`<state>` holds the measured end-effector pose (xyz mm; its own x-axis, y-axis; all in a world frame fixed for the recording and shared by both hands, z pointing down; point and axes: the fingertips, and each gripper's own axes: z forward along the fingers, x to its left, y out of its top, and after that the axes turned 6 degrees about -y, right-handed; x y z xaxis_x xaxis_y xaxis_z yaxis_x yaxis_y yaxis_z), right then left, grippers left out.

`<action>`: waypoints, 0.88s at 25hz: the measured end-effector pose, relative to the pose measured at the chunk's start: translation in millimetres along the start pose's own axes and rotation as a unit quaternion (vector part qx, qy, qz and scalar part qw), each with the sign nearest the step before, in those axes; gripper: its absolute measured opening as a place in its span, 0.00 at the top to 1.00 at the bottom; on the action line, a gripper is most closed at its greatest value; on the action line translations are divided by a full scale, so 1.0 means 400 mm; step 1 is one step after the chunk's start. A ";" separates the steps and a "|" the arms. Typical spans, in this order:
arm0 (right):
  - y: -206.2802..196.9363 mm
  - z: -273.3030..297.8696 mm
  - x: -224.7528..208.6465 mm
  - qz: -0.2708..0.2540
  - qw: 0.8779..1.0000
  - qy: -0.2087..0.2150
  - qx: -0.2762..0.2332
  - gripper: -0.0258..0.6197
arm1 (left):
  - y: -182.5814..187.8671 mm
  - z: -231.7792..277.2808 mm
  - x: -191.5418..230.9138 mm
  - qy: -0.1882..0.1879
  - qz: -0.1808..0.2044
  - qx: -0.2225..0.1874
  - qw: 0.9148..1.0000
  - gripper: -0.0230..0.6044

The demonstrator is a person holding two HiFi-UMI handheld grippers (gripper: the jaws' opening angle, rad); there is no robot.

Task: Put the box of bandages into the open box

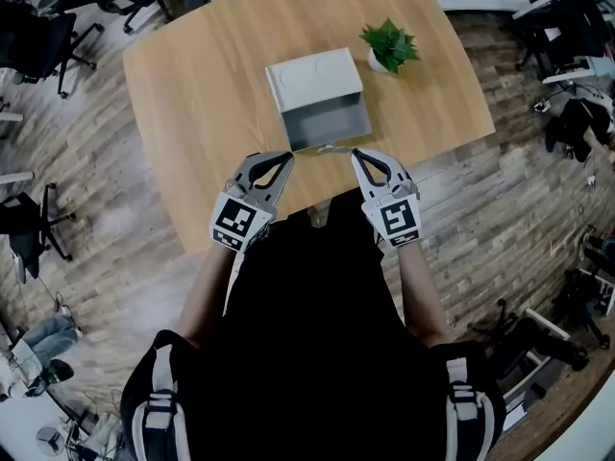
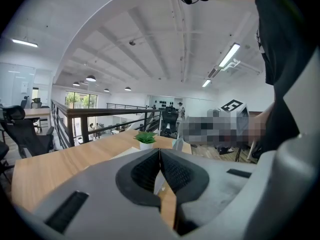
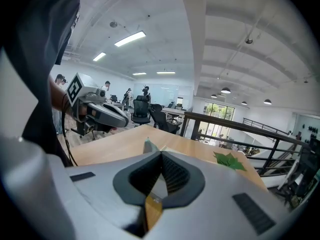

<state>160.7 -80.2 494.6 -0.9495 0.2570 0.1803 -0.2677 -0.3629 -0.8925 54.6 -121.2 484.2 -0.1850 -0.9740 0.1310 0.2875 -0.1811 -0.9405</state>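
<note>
Black clothing: person, nearest, at the table's near edge, one gripper in each hand.

Left gripper: held over the near edge of the table, tip pointing far and right. Jaws closed, pads meeting, nothing between them.

Right gripper: level with the left, tip pointing far and left. Jaws closed, pads meeting, nothing between them. The two tips stand apart, each just beside a near corner of the box.

Box: grey, open, mid-table, just beyond the grippers. White lid folded back on the far side. A thin flap lies at its near edge, between the two tips.

Bandage box: cannot be made out in any view; whether it lies inside the open box cannot be told.

Plant: small, green, in a white pot, upright, just right of the lid and on the far side.

Floor: wood planks around the table.

Chairs: dark office chairs, far left, well apart from the table.
</note>
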 end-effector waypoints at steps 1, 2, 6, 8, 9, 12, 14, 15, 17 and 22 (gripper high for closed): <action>0.000 0.007 -0.002 -0.003 1.000 0.005 0.001 0.92 | 0.004 0.004 0.005 0.003 0.000 -0.001 1.000 0.93; 0.000 0.014 -0.006 -0.006 1.000 0.010 0.001 0.92 | 0.009 0.008 0.009 0.006 0.001 -0.003 1.000 0.93; -0.003 0.040 -0.019 -0.003 1.000 0.028 0.000 0.92 | 0.023 0.020 0.019 0.019 0.001 -0.006 1.000 0.93; -0.005 0.054 -0.027 0.004 0.999 0.039 0.000 0.92 | 0.023 0.022 0.024 0.026 -0.004 -0.006 1.000 0.93; -0.007 0.062 -0.030 0.004 0.999 0.044 0.000 0.92 | 0.023 0.023 0.026 0.030 -0.005 -0.005 1.000 0.93; -0.013 0.084 -0.040 -0.001 0.998 0.056 0.003 0.92 | 0.022 0.025 0.034 0.041 -0.007 -0.001 0.999 0.93; -0.018 0.096 -0.045 -0.005 0.998 0.063 0.006 0.92 | 0.025 0.025 0.036 0.047 -0.009 0.000 0.999 0.93; -0.023 0.102 -0.047 -0.006 0.998 0.067 0.007 0.92 | 0.026 0.024 0.038 0.050 -0.010 0.001 0.999 0.93; -0.038 0.116 -0.047 -0.010 0.997 0.074 0.013 0.92 | 0.027 0.021 0.045 0.057 -0.012 0.003 0.998 0.93; -0.076 0.151 -0.043 -0.019 0.995 0.092 0.029 0.92 | 0.031 0.015 0.061 0.076 -0.018 0.004 0.997 0.93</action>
<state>175.2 -127.6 543.6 -0.8940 0.4286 0.1303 -0.3168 -0.3994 -0.8603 59.2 -148.2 477.5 -0.3346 -0.9353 0.1152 0.2857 -0.2172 -0.9334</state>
